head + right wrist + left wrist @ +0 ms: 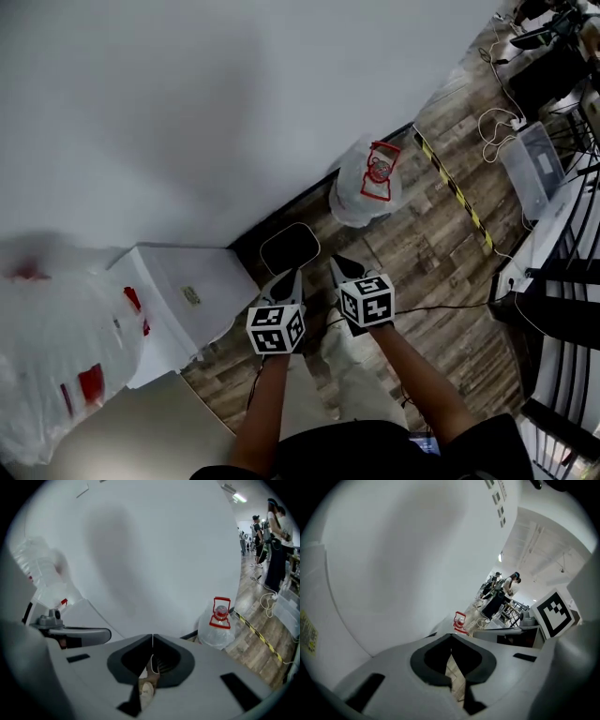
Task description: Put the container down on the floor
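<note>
The container is a big clear water jug with a red handle and cap. It stands upright on the wood floor against the white wall. It also shows in the left gripper view as the far jug and in the right gripper view as the jug. My left gripper and right gripper hover side by side well short of it, both shut and empty. The tips of the left gripper and of the right gripper touch, with only floor seen behind them.
A white cabinet stands at the left with another clear jug on it. A black mat lies by the wall. Yellow-black tape, cables, a clear bin and dark racks fill the right. People stand far off.
</note>
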{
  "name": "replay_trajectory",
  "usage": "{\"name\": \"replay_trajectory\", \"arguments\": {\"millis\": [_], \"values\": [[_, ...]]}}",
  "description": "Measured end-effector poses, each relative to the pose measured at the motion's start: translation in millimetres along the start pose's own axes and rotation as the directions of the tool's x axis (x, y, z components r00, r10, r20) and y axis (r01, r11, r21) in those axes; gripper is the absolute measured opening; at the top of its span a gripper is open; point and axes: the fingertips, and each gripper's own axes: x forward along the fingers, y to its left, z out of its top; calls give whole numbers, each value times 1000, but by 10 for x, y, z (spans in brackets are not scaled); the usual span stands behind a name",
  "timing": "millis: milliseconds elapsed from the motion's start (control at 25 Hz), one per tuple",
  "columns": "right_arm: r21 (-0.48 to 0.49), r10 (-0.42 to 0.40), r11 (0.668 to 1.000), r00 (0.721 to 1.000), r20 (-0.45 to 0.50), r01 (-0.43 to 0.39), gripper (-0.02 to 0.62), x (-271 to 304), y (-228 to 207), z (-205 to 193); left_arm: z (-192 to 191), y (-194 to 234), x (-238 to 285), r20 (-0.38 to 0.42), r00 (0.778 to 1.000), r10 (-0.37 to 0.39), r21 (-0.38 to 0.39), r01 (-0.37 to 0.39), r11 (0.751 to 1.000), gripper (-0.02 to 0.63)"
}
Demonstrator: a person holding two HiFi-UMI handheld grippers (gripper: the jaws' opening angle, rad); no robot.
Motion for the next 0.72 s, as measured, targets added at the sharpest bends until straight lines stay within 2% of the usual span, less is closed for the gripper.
{"name": "replay_trajectory", "arguments": {"millis": [440, 720], "values": [[-62, 51, 997, 990, 135, -43, 32, -762, 396, 746, 718, -457, -598, 120, 992, -25, 18, 23, 1000, 18], [-108, 74, 993, 972, 223, -51, 33, -1210, 583, 1151, 1055, -871, -960, 157, 986, -49, 100, 33, 994, 18]]}}
